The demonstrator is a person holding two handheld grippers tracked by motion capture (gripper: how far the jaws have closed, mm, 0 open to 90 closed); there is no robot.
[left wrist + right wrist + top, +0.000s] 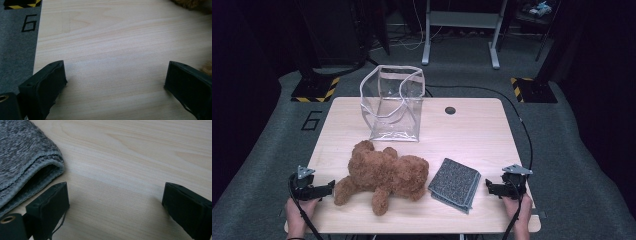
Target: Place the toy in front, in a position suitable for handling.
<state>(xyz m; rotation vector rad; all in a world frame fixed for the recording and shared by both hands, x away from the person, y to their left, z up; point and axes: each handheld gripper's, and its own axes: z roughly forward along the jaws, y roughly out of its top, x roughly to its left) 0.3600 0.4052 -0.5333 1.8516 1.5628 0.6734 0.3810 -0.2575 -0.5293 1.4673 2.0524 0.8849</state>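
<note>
A brown teddy bear (384, 175) lies on its front near the front of the wooden table (472, 130). To its right rests a folded grey towel (455, 184), whose corner shows in the right gripper view as grey towel (22, 157). Behind the bear stands a clear plastic bag (393, 102), upright and open at the top. My left gripper (331, 187) sits low at the table's front left, open, just left of the bear's leg; bare wood lies between its jaws (115, 75). My right gripper (488, 187) is open just right of the towel, over bare wood (115, 197).
A small round hole (450, 110) is in the table top at the back right. A cable (517, 120) runs along the right side. On the grey floor are a painted number 6 (312, 120) and yellow-black striped stand bases (314, 90).
</note>
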